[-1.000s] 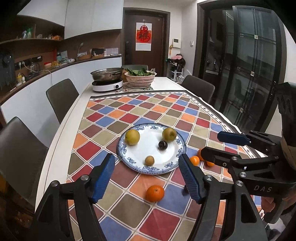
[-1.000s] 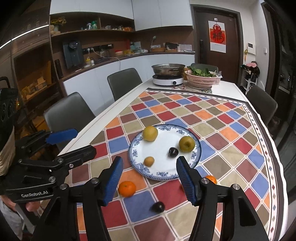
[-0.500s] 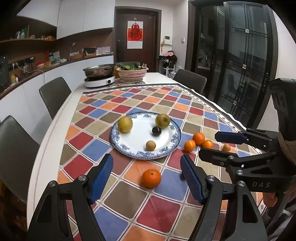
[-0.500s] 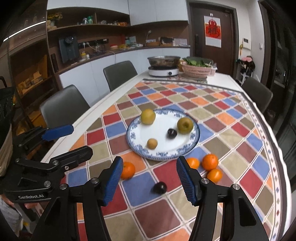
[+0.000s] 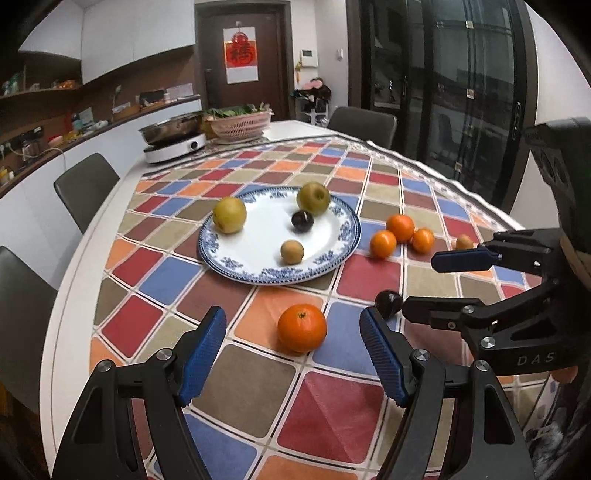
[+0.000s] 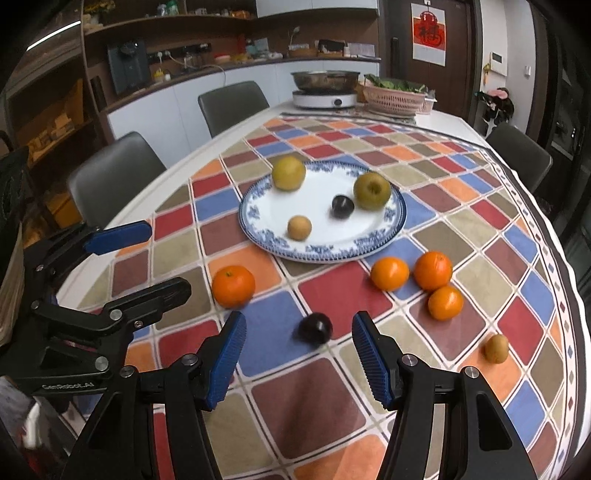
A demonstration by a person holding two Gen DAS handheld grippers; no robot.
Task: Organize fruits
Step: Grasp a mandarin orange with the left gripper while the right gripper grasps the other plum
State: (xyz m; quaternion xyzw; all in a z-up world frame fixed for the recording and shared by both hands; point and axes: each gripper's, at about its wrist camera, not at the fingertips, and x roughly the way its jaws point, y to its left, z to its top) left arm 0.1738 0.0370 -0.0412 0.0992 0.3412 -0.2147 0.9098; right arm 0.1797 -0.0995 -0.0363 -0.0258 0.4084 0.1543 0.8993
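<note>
On the blue-rimmed plate (image 6: 391, 225) four fruits already sit; six remain on the counter (image 6: 317, 402). Left gripper (image 5: 293, 356), jaws apart, frames an orange (image 5: 302, 327); right gripper (image 6: 299, 356), likewise empty, frames a dark plum (image 6: 315, 328).

Dim kitchen-dining room: long white desk (image 5: 110, 206) under checkered tablecloth (image 5: 332, 406), grey chairs (image 6: 232, 103) alongside, dark door (image 5: 269, 55) with red poster (image 5: 240, 51), glass sliding doors (image 5: 461, 81), wall shelves (image 6: 184, 29).
</note>
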